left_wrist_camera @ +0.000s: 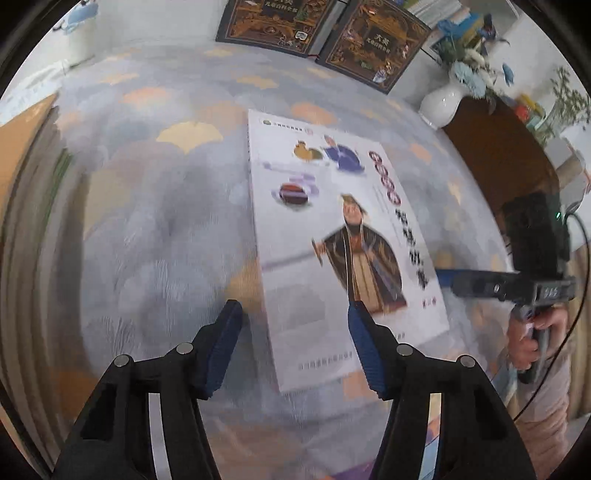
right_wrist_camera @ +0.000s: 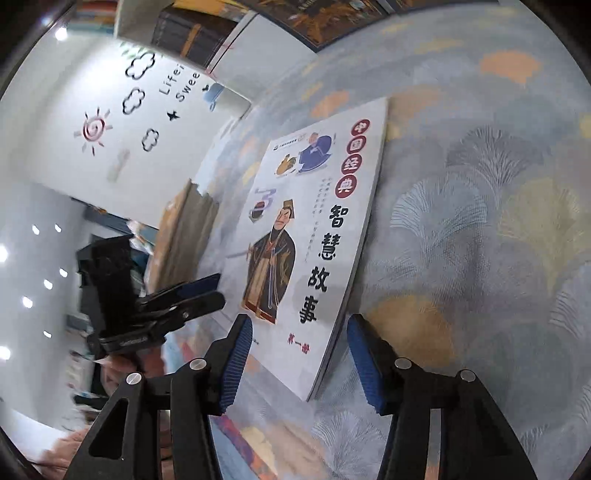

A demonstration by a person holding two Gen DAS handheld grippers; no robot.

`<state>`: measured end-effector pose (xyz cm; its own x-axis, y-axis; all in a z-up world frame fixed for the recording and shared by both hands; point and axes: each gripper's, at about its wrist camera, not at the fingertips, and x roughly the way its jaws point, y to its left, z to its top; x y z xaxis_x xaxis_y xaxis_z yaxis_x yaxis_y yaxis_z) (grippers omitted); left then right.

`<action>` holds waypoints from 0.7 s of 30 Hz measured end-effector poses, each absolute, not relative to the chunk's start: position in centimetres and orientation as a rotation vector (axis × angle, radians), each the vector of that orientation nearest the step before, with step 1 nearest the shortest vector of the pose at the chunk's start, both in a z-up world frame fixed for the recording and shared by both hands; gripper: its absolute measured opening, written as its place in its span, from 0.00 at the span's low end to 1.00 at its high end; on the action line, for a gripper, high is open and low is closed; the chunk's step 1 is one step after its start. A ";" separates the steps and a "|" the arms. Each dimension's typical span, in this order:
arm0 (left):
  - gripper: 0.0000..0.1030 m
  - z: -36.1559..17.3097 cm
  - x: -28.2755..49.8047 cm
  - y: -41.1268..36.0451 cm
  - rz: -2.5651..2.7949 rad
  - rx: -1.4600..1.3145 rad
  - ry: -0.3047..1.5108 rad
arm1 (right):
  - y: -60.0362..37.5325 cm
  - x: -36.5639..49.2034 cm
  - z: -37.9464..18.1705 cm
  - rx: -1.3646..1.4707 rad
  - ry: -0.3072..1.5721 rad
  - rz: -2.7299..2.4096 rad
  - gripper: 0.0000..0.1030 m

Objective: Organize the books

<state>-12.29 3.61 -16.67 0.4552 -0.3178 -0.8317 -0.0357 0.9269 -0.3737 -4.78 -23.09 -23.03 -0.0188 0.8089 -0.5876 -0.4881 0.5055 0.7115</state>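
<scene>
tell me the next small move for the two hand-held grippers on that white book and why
Probably bring the right hand-held gripper down over the near edge of the white book and close on it. The book lies flat on the patterned cloth, apart from the dark books at the far end. Both hand-held grippers are open and hold nothing, the left hand-held gripper hovering over the same edge.

Lying flat, a paper book (right_wrist_camera: pixel 306 236) with a smooth, faintly glossy white cover. Spreading beneath the book, a matt woven cloth (right_wrist_camera: pixel 480 229) printed with fan leaves. Framing the book's near edge, matt black plastic left gripper (left_wrist_camera: pixel 295 325) arms bearing ribbed blue rubbery pads (left_wrist_camera: pixel 225 339) and shiny metal pins. Standing beyond the book, a glossy white ceramic vase (left_wrist_camera: pixel 441 103).
</scene>
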 end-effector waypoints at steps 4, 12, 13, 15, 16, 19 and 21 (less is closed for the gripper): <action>0.39 -17.2 -10.3 5.2 -0.198 -0.438 1.066 | -22.5 -3.6 -23.3 0.354 1.192 1.083 0.49; 0.26 -17.6 -9.0 5.3 -0.141 -0.428 1.043 | -22.6 -0.5 -24.4 0.404 1.186 1.056 0.10; 0.26 -17.5 -9.0 5.0 -0.126 -0.412 1.035 | -22.8 -0.1 -24.6 0.427 1.189 1.068 0.08; 0.27 -17.4 -9.1 5.0 -0.108 -0.397 1.024 | -22.8 -0.1 -24.5 0.420 1.185 1.077 0.08; 0.27 -17.4 -9.2 5.2 -0.104 -0.393 1.020 | -22.8 -0.2 -24.4 0.405 1.171 1.082 0.08; 0.27 -17.3 -9.2 5.5 -0.103 -0.405 1.023 | -22.8 -0.4 -24.4 0.397 1.153 1.100 0.10; 0.26 -17.3 -9.3 5.8 -0.104 -0.417 1.019 | -22.5 -0.2 -24.3 0.400 1.151 1.119 0.13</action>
